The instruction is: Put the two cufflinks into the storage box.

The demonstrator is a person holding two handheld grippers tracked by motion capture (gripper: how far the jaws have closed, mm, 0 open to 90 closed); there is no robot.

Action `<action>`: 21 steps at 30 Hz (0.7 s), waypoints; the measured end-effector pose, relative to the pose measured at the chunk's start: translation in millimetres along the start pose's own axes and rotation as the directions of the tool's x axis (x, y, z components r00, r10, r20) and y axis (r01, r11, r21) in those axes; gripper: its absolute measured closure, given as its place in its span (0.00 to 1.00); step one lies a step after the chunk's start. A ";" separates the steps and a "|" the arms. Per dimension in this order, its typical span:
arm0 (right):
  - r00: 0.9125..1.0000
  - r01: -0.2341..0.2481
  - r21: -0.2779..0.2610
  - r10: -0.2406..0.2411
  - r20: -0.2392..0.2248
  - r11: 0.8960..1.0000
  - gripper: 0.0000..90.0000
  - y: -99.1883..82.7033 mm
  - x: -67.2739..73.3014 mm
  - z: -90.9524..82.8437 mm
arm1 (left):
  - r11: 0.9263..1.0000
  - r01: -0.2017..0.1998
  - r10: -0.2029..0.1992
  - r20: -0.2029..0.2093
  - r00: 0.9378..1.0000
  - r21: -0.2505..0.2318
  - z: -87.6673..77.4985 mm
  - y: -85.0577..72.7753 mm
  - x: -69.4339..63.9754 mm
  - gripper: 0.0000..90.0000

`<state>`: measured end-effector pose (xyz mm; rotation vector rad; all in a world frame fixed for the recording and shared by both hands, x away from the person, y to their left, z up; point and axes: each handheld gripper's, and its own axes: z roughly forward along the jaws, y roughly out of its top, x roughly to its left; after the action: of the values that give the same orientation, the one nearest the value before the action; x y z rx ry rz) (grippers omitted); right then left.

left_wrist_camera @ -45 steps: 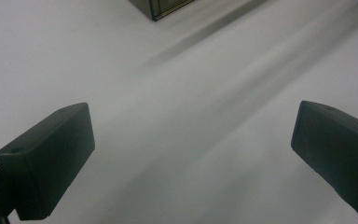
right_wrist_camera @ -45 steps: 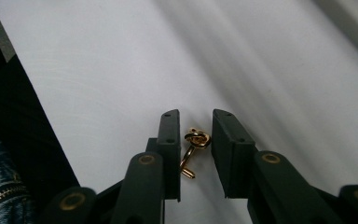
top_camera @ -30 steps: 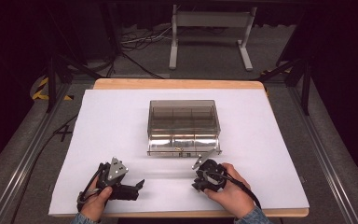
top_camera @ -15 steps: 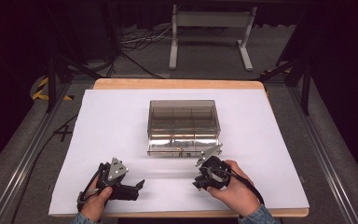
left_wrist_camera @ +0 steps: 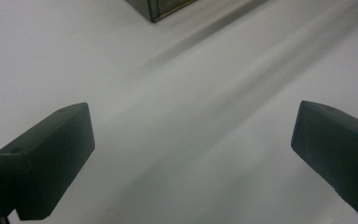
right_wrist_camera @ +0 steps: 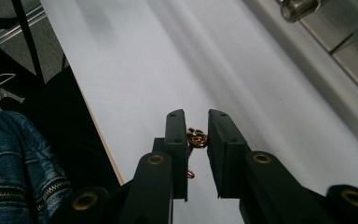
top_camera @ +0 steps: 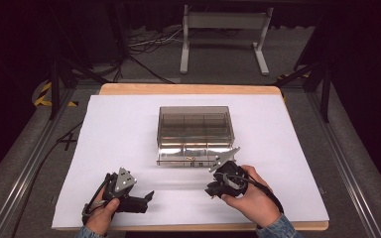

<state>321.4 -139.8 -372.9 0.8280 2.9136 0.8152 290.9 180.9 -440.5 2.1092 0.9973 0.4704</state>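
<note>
the right gripper (right_wrist_camera: 197, 123) has its jaws drawn narrow, and they pinch a small gold-coloured ornament (right_wrist_camera: 197, 138) between the pads, lifted above the white sheet (top_camera: 129, 129) of the tabletop, near its front edge and just in front of the smoky clear box (top_camera: 195, 131) with compartments that stands at the middle. the left gripper (top_camera: 146, 197) lies low over the sheet at the front left, well apart from the box, and its jaws stand wide with only the bare sheet between them.
</note>
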 end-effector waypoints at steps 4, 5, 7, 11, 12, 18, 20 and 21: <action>1.000 0.006 -0.007 -0.006 0.004 1.000 0.87 4.2 0.4 -8.6 | 1.000 0.000 0.000 0.000 1.000 -0.001 -0.1 0.0 -0.1 0.00; 1.000 0.007 -0.009 -0.007 0.007 1.000 0.87 5.3 0.3 -10.9 | 1.000 0.001 -0.001 -0.001 1.000 0.000 -0.2 0.0 -0.3 0.00; 1.000 0.005 -0.010 -0.005 0.007 1.000 0.87 6.0 0.4 -12.4 | 1.000 0.000 0.000 -0.002 1.000 0.000 -0.3 0.0 -0.4 0.00; 1.000 0.010 -0.011 -0.010 0.009 1.000 0.87 9.4 0.5 -18.1 | 1.000 0.003 -0.003 -0.003 1.000 0.006 -0.4 0.0 -0.9 0.00; 1.000 0.009 -0.013 -0.009 0.009 1.000 0.87 10.3 0.7 -19.1 | 1.000 0.003 -0.003 -0.004 1.000 0.005 -0.3 -0.1 -0.9 0.00; 1.000 0.019 -0.014 -0.019 0.015 1.000 0.87 17.5 1.9 -27.2 | 1.000 -0.004 0.004 -0.008 1.000 0.004 -0.7 -0.1 -0.9 0.00; 1.000 0.023 -0.022 -0.023 0.018 0.999 0.87 20.3 2.1 -32.0 | 1.000 -0.005 0.005 -0.007 1.000 0.003 -0.8 -0.1 -1.1 0.00; 1.000 0.024 -0.028 -0.023 0.020 0.999 0.87 21.5 2.0 -34.6 | 1.000 -0.005 0.005 -0.007 1.000 0.003 -0.8 -0.1 -1.2 0.00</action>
<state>325.2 -139.9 -332.3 0.7933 2.8820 0.8402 289.6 180.4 -440.1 2.1146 0.9973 0.4798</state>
